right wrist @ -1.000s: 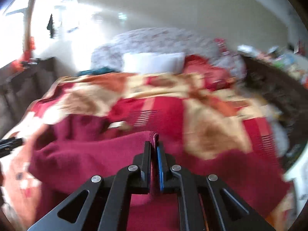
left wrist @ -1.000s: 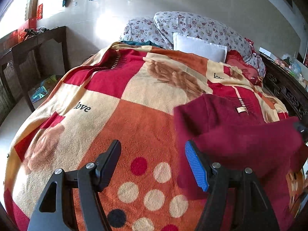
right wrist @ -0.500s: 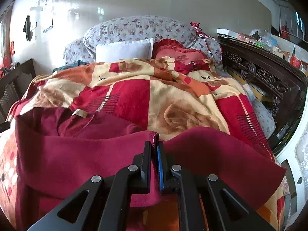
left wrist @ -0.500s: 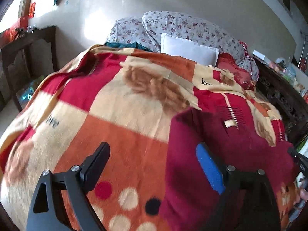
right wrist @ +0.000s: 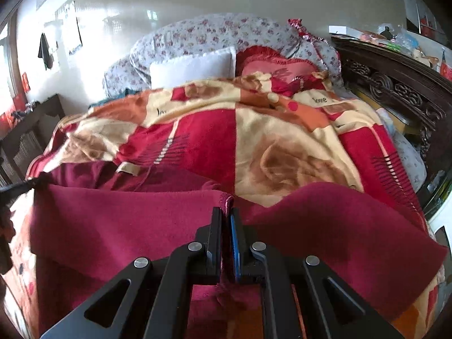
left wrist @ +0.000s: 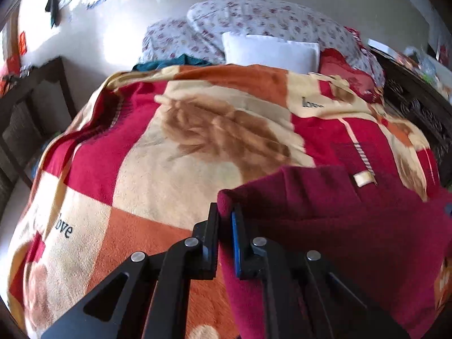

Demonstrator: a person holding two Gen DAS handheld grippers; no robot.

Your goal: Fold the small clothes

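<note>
Grip secured: the left gripper point(left wrist: 224, 212), gaping a second ago, has clamped onto a corner of the dark-red fleece garment point(left wrist: 325, 226) on the patchwork blanket point(left wrist: 175, 169); the right gripper point(right wrist: 227, 214) stays pinched on its hem, so folding can likely start.

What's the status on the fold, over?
Left gripper shut on garment edge. Right gripper shut on its hem. Garment lifted between both over the blanket. Nothing in the way.
</note>
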